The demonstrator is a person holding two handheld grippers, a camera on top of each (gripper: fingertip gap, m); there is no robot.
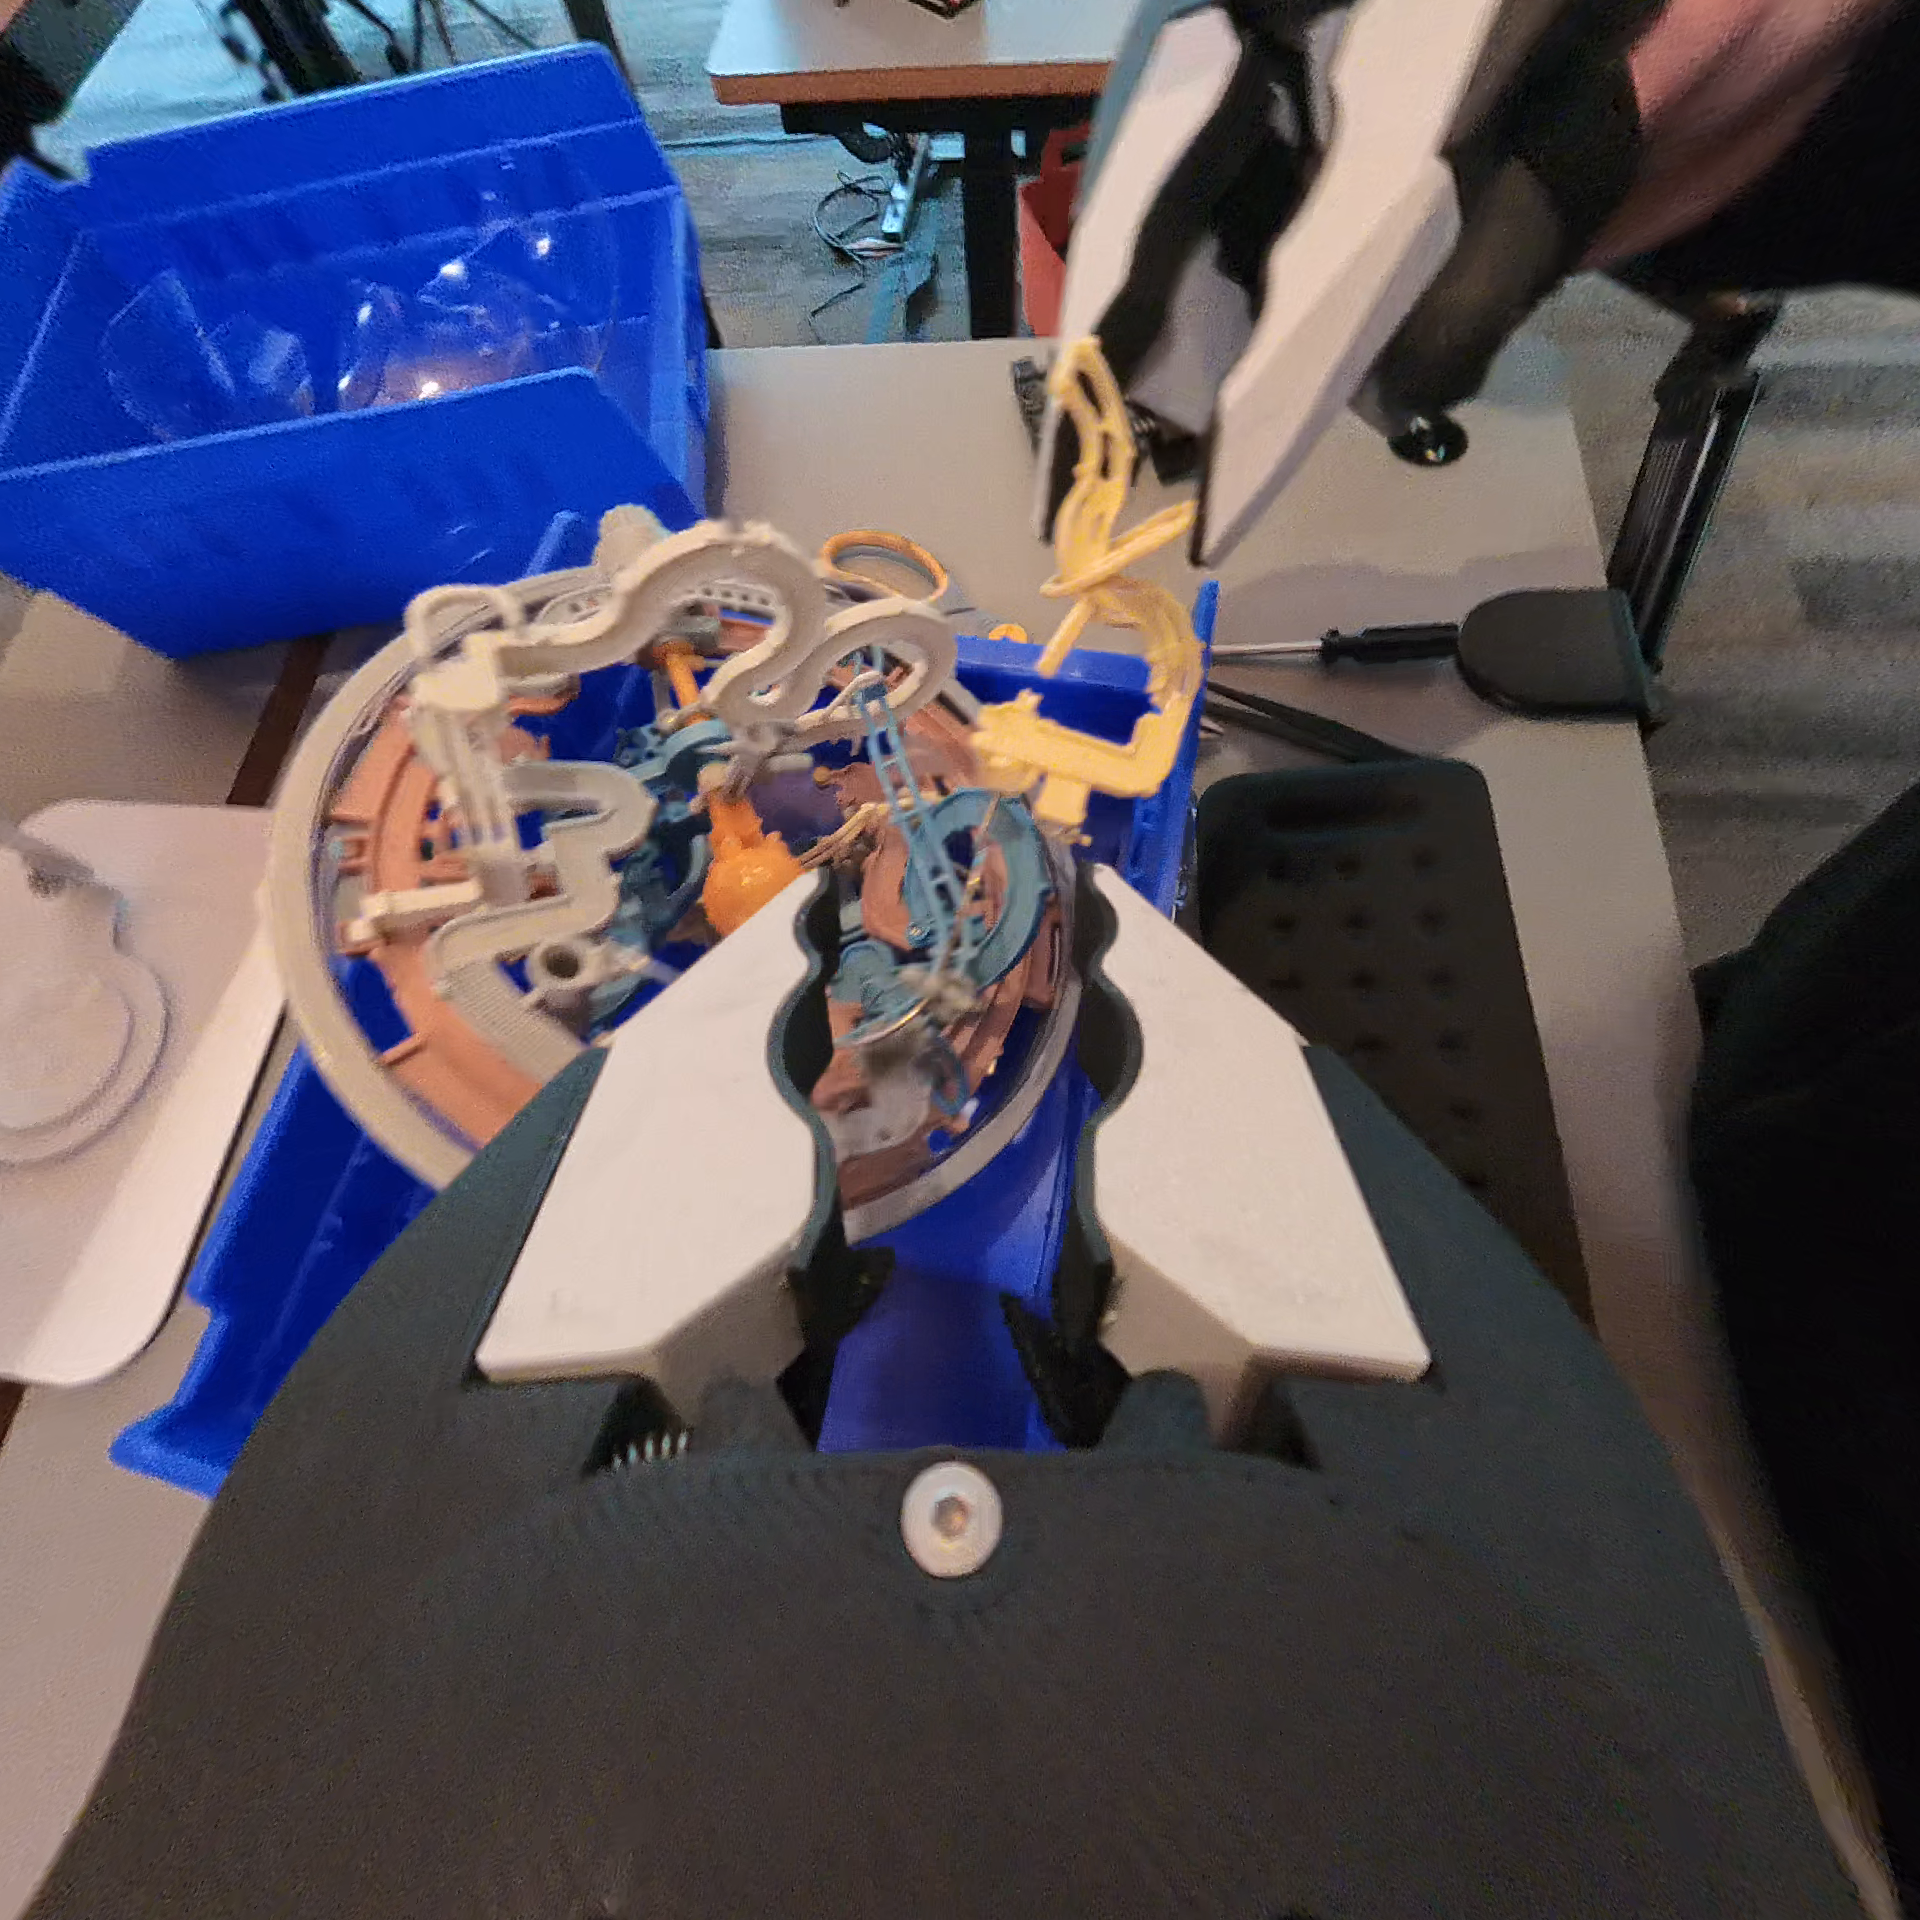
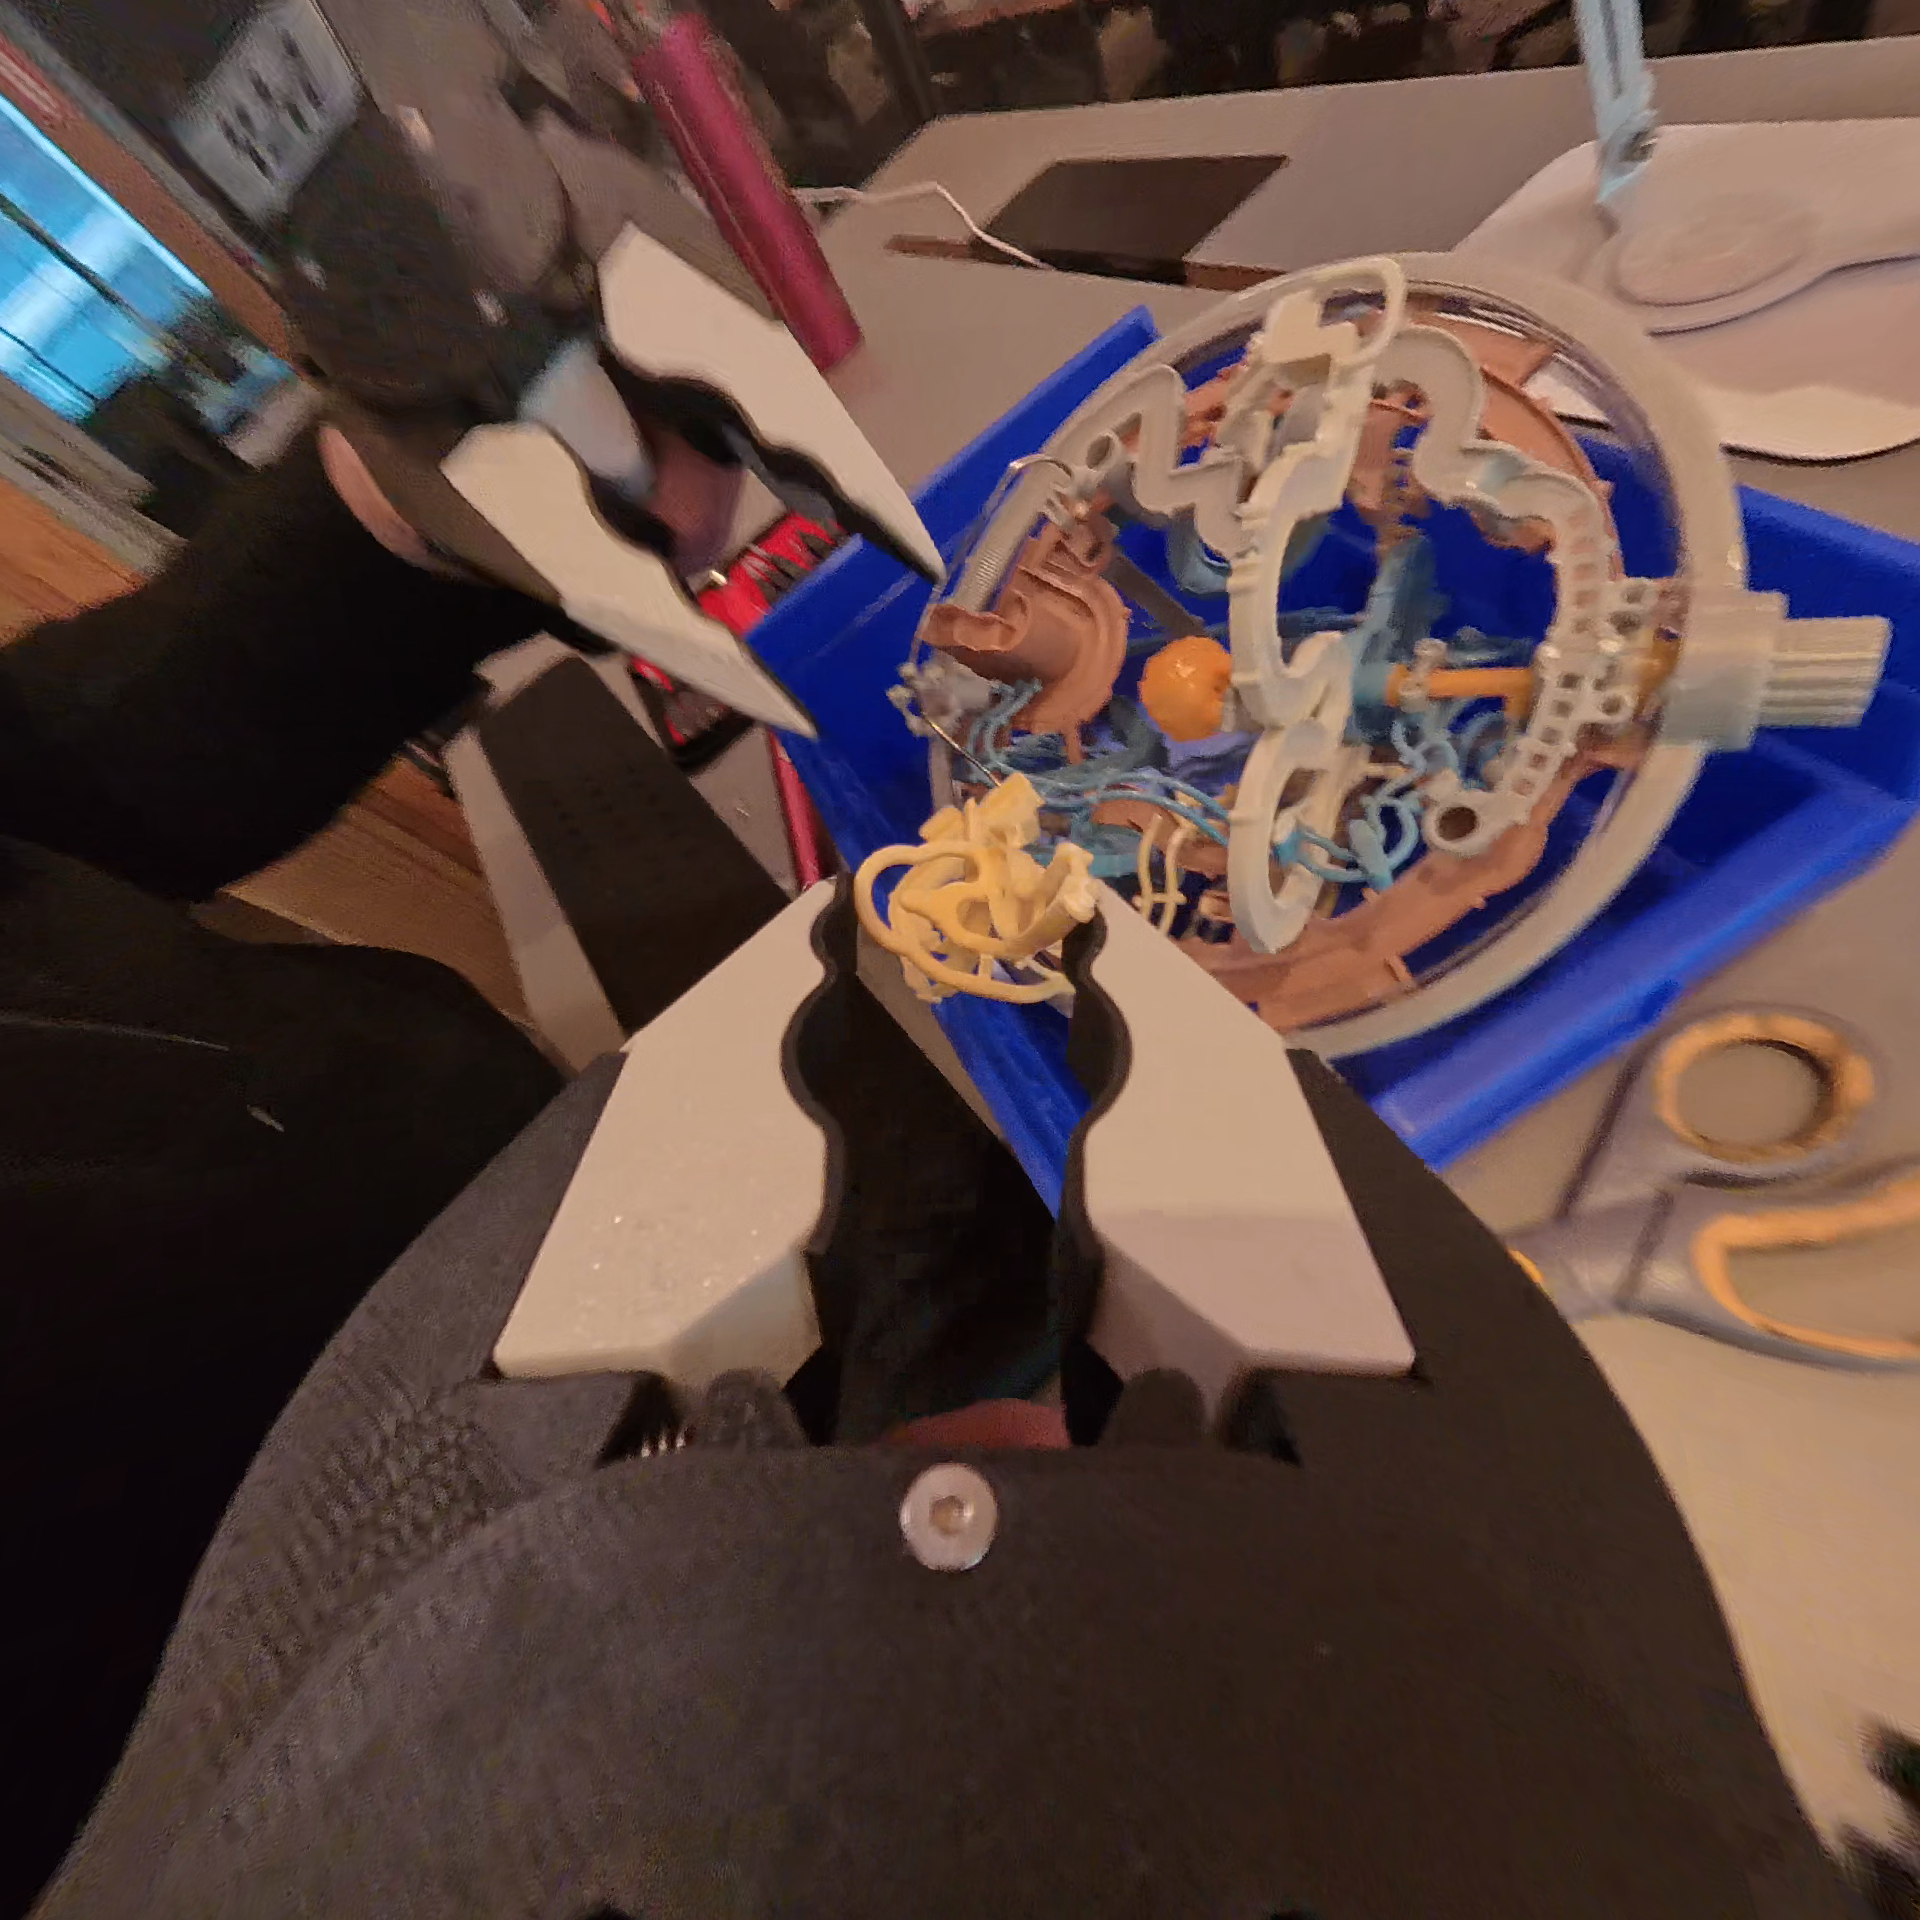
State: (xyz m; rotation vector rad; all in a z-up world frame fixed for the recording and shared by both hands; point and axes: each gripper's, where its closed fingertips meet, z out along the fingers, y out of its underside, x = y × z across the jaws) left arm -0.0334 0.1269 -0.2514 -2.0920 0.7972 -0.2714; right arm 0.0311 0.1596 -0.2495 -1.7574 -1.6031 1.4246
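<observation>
A half-open ball maze (image 1: 644,644) with grey, brown, blue and orange tracks sits tilted in a small blue bin (image 1: 935,1351). My left gripper (image 1: 956,894) is open, its jaws astride the maze's near rim; it also shows in the right wrist view (image 2: 873,649). My right gripper (image 2: 977,935) is shut on a pale yellow track piece (image 2: 977,904), held beside the maze (image 2: 1299,623) over the bin's edge (image 2: 1714,935). In the left wrist view the right gripper (image 1: 1132,509) hangs above the bin's far right corner with the yellow piece (image 1: 1112,623) dangling from it.
A larger blue bin (image 1: 312,499) holding clear dome halves (image 1: 416,332) stands at the far left. A white lamp base (image 2: 1714,260), scissors (image 2: 1756,1091), a screwdriver (image 1: 1371,644), a magenta cylinder (image 2: 748,187) and a black chair (image 1: 1371,935) surround the bins. The tips of one gripper are about 8 centimetres away from the tips of the other. The right tips stand about 20 centimetres off the screwdriver (image 1: 1371,644).
</observation>
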